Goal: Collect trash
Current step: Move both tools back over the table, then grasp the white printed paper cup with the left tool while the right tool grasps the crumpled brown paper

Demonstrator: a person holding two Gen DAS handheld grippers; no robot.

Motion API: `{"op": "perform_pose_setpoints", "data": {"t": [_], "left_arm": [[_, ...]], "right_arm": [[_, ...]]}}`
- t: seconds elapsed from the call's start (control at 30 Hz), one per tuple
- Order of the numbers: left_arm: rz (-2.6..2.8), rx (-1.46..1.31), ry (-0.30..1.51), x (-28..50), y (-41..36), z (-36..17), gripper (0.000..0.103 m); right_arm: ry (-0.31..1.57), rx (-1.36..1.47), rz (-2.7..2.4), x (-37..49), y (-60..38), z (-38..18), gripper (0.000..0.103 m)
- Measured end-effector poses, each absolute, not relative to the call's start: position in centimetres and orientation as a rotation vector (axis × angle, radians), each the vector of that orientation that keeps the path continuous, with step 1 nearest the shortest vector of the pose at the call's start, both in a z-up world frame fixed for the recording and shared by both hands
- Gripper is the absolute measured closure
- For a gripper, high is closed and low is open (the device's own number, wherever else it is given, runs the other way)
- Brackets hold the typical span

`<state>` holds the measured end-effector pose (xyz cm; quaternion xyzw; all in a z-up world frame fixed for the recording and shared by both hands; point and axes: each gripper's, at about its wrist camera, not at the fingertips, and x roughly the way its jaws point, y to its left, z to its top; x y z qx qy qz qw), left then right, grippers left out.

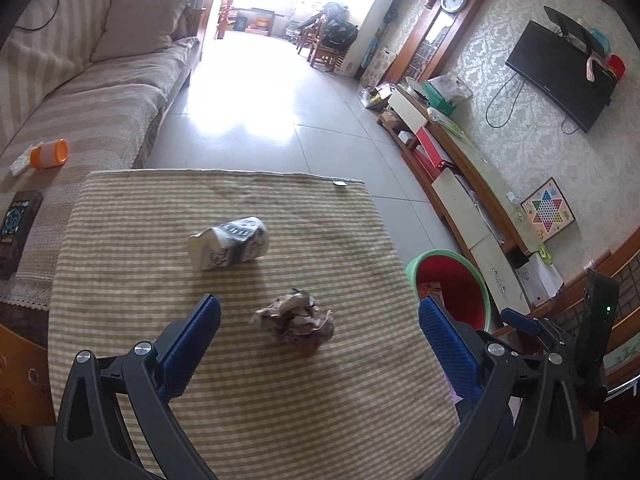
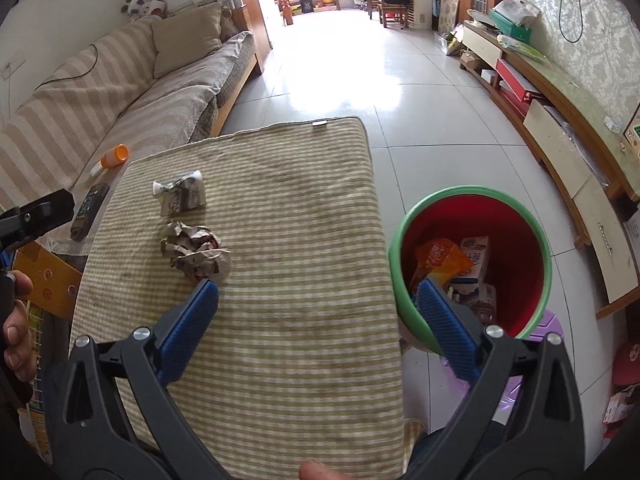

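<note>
Left wrist view: the left claw [image 1: 320, 320] was seen spread wide, nothing gripped.
Crumpled paper [image 1: 296, 320]: lay on the striped table [image 1: 280, 400], between the fingers, untouched.
Squashed carton [image 1: 229, 249]: lay beyond the claw.
Right claw [image 2: 320, 300]: was released, empty.
Bin [image 2: 472, 196]: stood at its right fingertip, trash inside.
Paper ball: lay just past its left fingertip.

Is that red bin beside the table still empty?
No. In the right wrist view the red bin already holds an orange wrapper and a carton.
</note>
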<state>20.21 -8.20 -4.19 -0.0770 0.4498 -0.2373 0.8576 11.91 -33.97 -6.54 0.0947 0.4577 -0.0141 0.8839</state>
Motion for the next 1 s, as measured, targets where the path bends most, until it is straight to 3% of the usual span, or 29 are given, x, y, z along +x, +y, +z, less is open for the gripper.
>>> {"op": "perform_pose_setpoints", "data": {"t": [0.47, 1.0], "left_arm": [[-0.407, -0.177, 0.992, 21.5, -0.5, -6.9, 0.008], [-0.486, 0.081, 1.03, 25.6, -3.1, -9.6, 0.008]], "right_arm": [[1.018, 0.067, 0.084, 13.6, -24.9, -8.9, 0.005], [1.066, 0.02, 0.152, 15.8, -20.9, -11.7, 0.005]]}}
